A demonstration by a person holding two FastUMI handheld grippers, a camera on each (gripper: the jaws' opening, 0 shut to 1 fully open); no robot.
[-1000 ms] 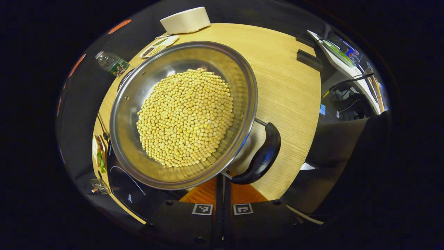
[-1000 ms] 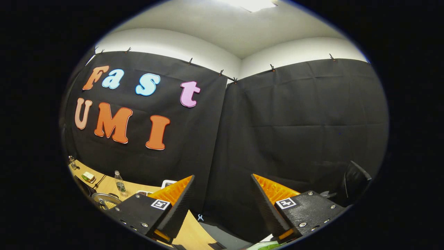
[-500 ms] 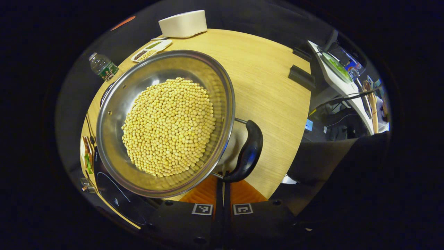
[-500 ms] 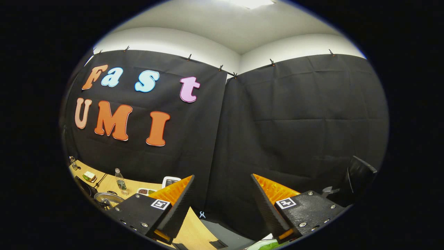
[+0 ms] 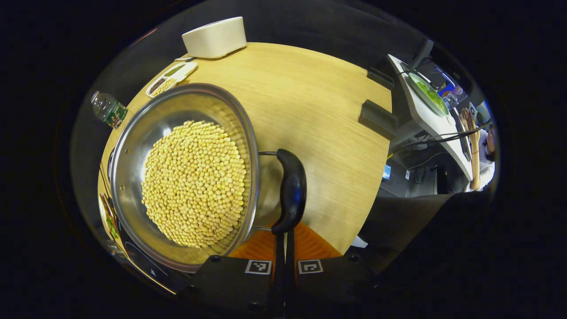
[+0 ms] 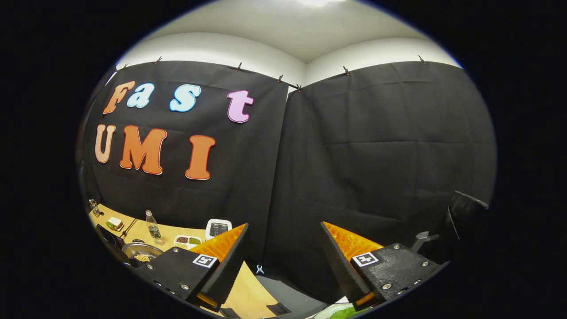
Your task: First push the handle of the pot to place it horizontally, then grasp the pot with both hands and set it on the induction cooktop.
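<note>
A steel pot full of yellow soybeans stands on the wooden table. Its black loop handle sticks out on the pot's right and runs up and down in the left gripper view. My left gripper is shut with nothing between its fingers, and its tips touch the handle's lower end. The black induction cooktop lies under the pot's lower left edge. My right gripper is open and held high, facing the wall; the pot is small and far at its lower left.
A white box, a divided dish of beans and a water bottle sit at the table's far side. Two black blocks lie near its right edge. A side desk with a green plate stands beyond, with a person there.
The pot's handle has swung from slanting out to the right to running straight up from my left fingertips, and the pot has slid left in view. The right gripper has tipped slightly downward.
</note>
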